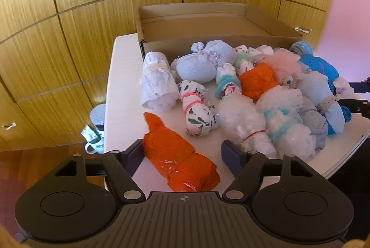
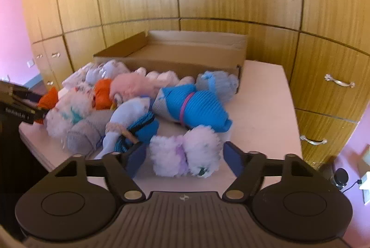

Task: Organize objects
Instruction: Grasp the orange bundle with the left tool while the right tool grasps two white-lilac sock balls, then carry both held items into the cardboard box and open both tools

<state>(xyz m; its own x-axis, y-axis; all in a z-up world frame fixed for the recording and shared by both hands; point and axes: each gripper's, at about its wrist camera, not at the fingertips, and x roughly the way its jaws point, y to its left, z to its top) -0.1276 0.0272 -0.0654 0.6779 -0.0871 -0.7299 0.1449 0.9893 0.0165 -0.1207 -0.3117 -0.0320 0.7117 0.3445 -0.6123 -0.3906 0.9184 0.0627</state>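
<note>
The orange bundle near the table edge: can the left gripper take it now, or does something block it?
Probably yes. The orange bundle already lies between the fingers of the left gripper, apart from the pile, with nothing on top of it.

Each black tool (image 1: 182, 150) (image 2: 183, 155) has ribbed housing, round discs, silver screws, blue fingers (image 1: 232, 155).

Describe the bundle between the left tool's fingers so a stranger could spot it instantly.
Start at the open cardboard box at the back of the white table; a heap of tied cloth bundles lies in front of it. Nearest the camera, apart from the heap, lies a long orange bundle between the left tool's fingers. The other orange bundle is shorter and buried in the heap.
</note>
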